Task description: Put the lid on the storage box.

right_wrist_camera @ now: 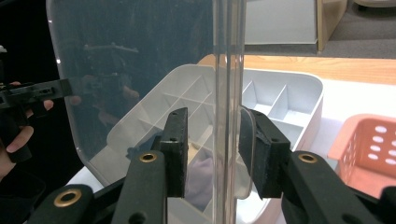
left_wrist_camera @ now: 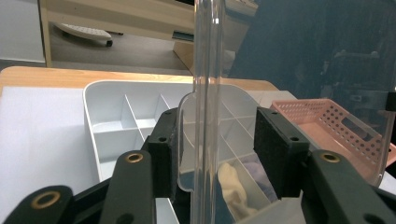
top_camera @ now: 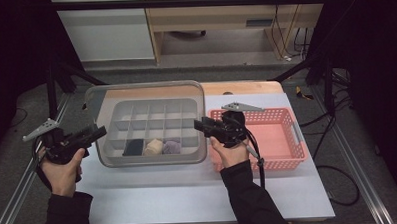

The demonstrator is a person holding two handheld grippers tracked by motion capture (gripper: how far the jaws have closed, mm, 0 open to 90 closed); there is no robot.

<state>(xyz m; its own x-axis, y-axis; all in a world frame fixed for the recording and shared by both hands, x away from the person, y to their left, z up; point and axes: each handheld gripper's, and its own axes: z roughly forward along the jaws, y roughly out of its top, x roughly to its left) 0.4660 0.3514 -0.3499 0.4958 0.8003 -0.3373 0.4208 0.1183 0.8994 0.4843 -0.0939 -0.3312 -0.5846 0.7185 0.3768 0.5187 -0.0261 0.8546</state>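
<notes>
High view showed us lifting the clear lid (top_camera: pixel 145 89) over the divided box (top_camera: pixel 152 131) — left gripper (top_camera: pixel 94 133) and right gripper (top_camera: pixel 203 125) each straddled a side tab, jaws apart, not clamped. We judged it could slip and drop. White tabletop (top_camera: pixel 189 192), pink basket (top_camera: pixel 282 134), dark surrounding room.
</notes>
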